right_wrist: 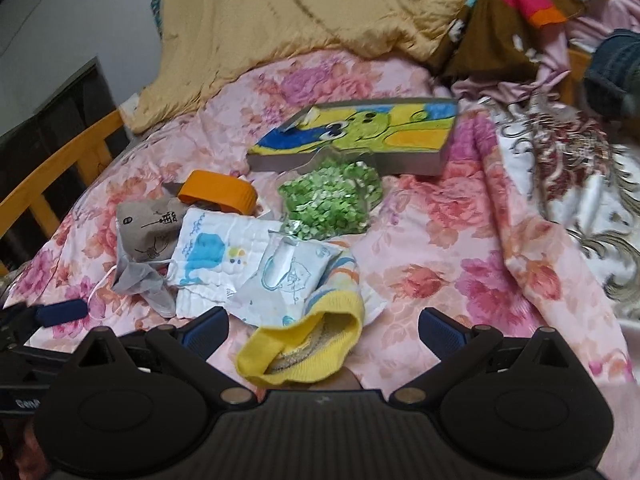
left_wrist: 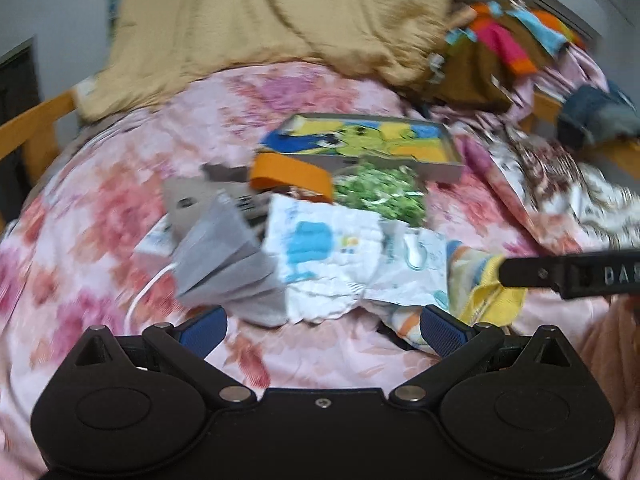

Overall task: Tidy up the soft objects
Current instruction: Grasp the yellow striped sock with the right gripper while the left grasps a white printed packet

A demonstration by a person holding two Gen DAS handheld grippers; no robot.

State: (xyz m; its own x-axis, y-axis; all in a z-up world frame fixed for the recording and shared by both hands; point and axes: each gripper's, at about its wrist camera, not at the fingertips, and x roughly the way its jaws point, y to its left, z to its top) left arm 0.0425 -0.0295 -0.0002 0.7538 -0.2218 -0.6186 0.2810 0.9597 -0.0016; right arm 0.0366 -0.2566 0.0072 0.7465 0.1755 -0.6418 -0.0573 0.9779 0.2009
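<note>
- The left hand-held gripper (left_wrist: 322,326) is wide open and holds nothing; its blue pads (left_wrist: 204,326) stand on both sides of the near edge of the pile on the bed (left_wrist: 100,240).
- The right hand-held gripper (right_wrist: 322,328) is also wide open and empty; the yellow cuff of a striped sock (right_wrist: 304,348) lies between its fingers, just in front of the body.
- Only the right view shows clearly the small grey stuffed toy (right_wrist: 146,228) with a stitched face; in the left view it is blurred and half hidden behind the grey face mask (left_wrist: 224,256).
- Only the left view shows the right hand-held gripper from outside, as a black bar (left_wrist: 568,272) coming from the right edge above the sock (left_wrist: 492,296).
- The soft things lie together in the middle of the pink flowered bed cover: a white cloth with a blue whale (right_wrist: 212,256), a white packet with blue drawings (right_wrist: 288,280), the mask and the sock, all touching or overlapping.
- Behind them are an orange band (right_wrist: 218,194), a clear bag of green pieces (right_wrist: 332,204) and a flat colourful box (right_wrist: 356,132).
- A tan quilt (right_wrist: 300,8) is heaped at the far end of the bed.
</note>
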